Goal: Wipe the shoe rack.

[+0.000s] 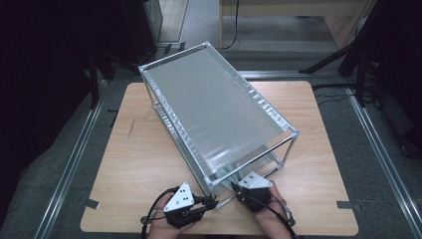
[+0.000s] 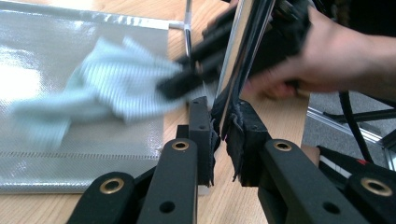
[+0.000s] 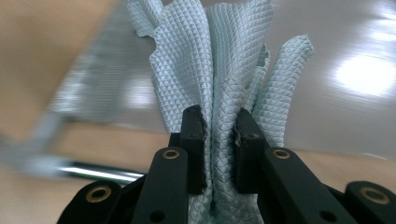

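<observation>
A two-tier metal-frame rack [image 1: 214,109] stands askew on the wooden table [image 1: 134,164]. My left gripper [image 1: 214,203] [image 2: 219,107] is at its near corner, shut on the shiny upright corner post [image 2: 243,51]. My right gripper [image 1: 234,185] [image 3: 219,116] reaches into the rack's near end just above the lower shelf [image 3: 336,107]. It is shut on a bunched pale blue-green waffle-textured cloth [image 3: 219,65]. In the left gripper view that cloth [image 2: 112,79] shows blurred over the silvery lower shelf [image 2: 56,154], held by the right gripper [image 2: 184,79], with a hand [image 2: 336,60] behind the post.
The rack covers the table's middle diagonally, from far left to near right. Bare wood lies to its left and along the right side [image 1: 318,164]. Dark equipment and cables [image 1: 368,89] stand on the floor beyond the table's edges.
</observation>
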{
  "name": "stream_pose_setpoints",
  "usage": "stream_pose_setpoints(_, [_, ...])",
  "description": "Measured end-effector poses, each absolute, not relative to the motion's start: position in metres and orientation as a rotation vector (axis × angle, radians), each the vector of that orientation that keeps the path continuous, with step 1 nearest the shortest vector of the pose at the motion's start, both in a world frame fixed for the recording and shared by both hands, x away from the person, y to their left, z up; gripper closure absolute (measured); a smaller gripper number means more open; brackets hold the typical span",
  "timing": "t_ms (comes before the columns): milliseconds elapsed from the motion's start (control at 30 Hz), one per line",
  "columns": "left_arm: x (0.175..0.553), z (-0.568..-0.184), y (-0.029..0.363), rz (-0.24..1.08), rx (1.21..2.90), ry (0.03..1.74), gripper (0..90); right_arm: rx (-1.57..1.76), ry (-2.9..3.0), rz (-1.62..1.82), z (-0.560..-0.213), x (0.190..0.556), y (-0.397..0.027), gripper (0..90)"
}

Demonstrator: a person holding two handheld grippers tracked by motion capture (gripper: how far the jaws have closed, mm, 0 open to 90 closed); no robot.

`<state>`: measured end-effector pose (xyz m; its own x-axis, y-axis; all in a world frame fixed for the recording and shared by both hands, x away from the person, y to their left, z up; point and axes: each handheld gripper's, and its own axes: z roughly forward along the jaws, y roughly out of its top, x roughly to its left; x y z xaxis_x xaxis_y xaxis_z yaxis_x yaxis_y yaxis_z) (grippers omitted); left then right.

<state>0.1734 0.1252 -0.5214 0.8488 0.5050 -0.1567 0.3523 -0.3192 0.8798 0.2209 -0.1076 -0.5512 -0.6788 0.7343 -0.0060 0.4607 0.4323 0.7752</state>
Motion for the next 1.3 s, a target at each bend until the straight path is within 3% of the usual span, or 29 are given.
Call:
stream_pose_setpoints(233, [0.173, -0.521, 0.125, 0.176, 1.94, 0.635, 80.5, 0.961, 2.387, 1.136, -0.552, 0.215, -0.099, 78.3])
stream_pose_setpoints(733, [0.174, -0.522, 0.126, 0.165, 1.938, 0.631, 80.4, 1.29, 2.104, 1.042, -0.547, 0.267, -0.195, 77.7])
stream_pose_setpoints(1300, [0.174, -0.522, 0.126, 0.162, 1.936, 0.632, 80.3, 1.05, 2.35, 1.128, -0.55, 0.221, -0.115, 78.1])
